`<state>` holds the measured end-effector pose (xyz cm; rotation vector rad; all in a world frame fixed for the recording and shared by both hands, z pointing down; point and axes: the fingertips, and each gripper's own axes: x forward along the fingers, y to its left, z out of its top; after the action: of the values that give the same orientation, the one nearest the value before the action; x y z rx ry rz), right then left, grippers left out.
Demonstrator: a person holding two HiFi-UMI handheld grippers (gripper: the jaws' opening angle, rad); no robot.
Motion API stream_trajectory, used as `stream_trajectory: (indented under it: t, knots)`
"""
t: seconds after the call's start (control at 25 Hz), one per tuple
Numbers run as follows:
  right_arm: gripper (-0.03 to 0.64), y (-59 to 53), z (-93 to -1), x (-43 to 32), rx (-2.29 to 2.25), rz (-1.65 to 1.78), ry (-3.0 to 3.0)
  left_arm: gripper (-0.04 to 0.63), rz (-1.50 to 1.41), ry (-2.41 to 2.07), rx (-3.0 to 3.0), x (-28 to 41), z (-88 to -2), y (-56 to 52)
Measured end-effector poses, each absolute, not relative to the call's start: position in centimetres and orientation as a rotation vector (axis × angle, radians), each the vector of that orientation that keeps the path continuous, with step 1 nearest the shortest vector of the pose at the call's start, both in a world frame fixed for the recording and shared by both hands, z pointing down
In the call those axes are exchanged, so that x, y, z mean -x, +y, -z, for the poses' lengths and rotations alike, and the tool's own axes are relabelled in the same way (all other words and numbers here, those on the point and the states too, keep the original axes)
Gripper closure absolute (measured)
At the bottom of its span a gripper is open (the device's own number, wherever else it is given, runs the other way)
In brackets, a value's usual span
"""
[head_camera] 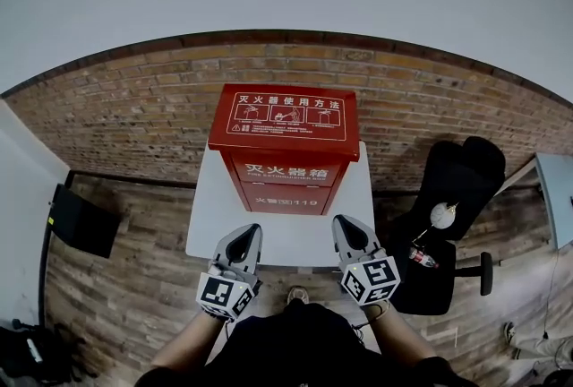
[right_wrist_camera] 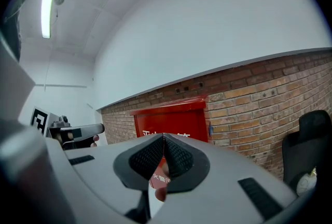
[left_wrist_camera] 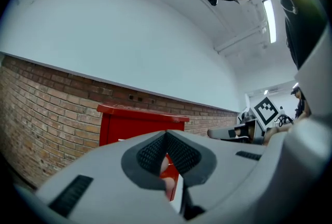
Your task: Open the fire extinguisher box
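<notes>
- Left gripper (head_camera: 245, 235) and right gripper (head_camera: 348, 229): jaws were together, empty; box (head_camera: 288, 172) stood ahead of both tips, untouched.
- Lid (head_camera: 288, 116) edge probably needed hooking from below.

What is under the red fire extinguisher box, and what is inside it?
The red box stands on a white table, in front of a brick wall. Its lid is closed, so whatever is inside is covered and cannot be seen.
</notes>
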<state>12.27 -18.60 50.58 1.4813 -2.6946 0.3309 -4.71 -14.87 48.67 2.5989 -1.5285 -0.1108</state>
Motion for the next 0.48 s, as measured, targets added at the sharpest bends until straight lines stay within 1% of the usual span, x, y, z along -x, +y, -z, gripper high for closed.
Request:
stream_trajectory:
  t: [0.48]
  knots:
    - [0.597,-24.7,-50.5,-12.9,-1.455,-0.359,-2.718,0.546,0.074,-1.631,-2.554,6.5,-47.9,-19.6]
